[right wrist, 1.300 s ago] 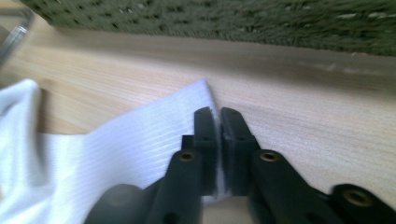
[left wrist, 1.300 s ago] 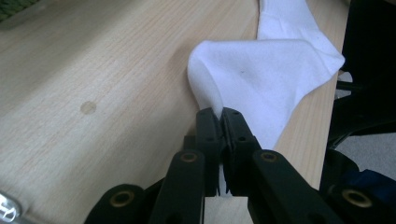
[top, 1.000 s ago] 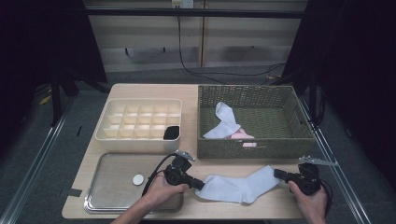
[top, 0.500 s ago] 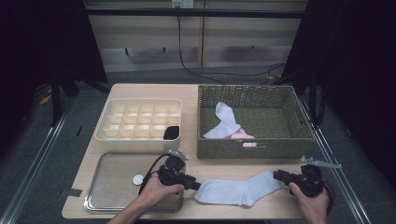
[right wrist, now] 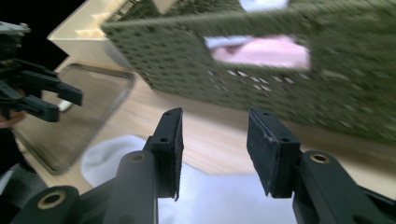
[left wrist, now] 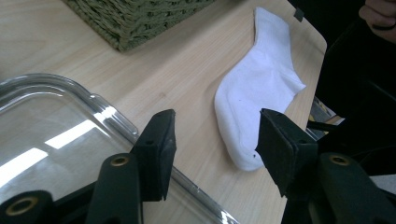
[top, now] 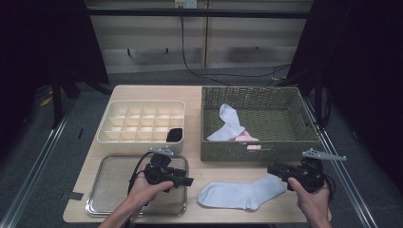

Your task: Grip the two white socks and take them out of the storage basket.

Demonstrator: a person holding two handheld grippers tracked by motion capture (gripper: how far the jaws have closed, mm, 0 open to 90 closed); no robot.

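Sock [top: 242, 194] lies flat, released; both grippers, left [top: 186, 181] and right [top: 272, 169], have just opened, jaws empty—regrip its 2 ends squarely.

You have a light wooden table [top: 195, 92] before you. On it sit a cream divided box [top: 141, 120], a green wicker basket [top: 259, 151], a clear tray [top: 111, 190] and a white sock [top: 242, 194] lying flat.

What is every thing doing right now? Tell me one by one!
white sock: flat on the table, let go
left gripper: open, jaws just opened, nothing between them
right gripper: open, jaws just opened, above the sock
wicker basket: holds another white sock and something pink
divided box: one dark thing inside
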